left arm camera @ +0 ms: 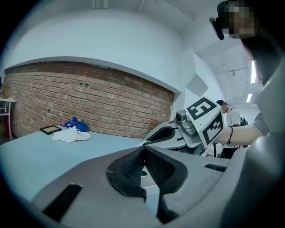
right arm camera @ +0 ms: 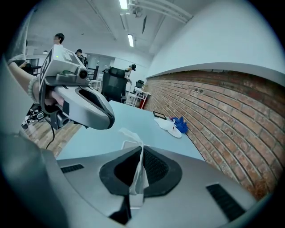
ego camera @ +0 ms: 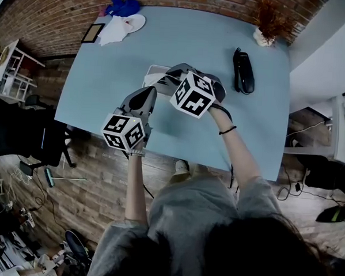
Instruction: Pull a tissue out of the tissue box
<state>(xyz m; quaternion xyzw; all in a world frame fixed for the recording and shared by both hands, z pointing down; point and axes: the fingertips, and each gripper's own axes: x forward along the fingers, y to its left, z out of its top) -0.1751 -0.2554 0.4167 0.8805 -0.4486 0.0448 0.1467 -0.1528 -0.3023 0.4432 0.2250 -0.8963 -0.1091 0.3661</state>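
The right gripper (right arm camera: pixel 141 150), black-and-white markers on its cube (ego camera: pixel 192 94), pinches a white tissue (right arm camera: pixel 137 176) over the tissue box (right arm camera: pixel 127 144); the left gripper (left arm camera: pixel 143 150) is clenched empty.

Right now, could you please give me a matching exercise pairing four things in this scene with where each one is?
Things:
1 thin white tissue
2 black elongated handset
3 crumpled blue cloth
4 dried brown plant in white pot

Places:
A far right corner of the pale blue table
B between the right gripper's shut jaws
C table's far left corner
D flat on the table, right of that gripper

Pairs: 1-B, 2-D, 3-C, 4-A
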